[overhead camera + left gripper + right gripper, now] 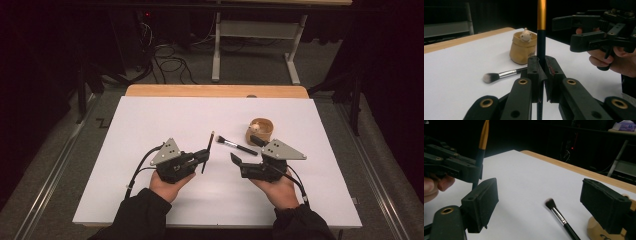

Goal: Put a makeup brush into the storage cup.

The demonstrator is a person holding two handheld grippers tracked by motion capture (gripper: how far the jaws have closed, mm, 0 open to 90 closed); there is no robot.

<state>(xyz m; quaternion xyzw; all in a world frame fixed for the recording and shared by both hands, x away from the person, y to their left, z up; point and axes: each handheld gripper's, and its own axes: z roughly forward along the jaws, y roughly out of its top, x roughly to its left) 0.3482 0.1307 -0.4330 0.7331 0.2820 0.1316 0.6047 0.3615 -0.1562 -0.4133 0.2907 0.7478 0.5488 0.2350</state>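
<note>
Left gripper [200, 161] jaws clamped on black-and-gold pencil [207, 150], just left of makeup brush [235, 145]. Right gripper [246, 154] jaws wide, empty, beside brush; beige pot [261, 131] behind it on worktop [150, 120].

The high view looks forward and down over the whole worktop [150, 115]. Both gripper views sit low and close, facing each other, sharing the makeup brush [499, 75].
</note>
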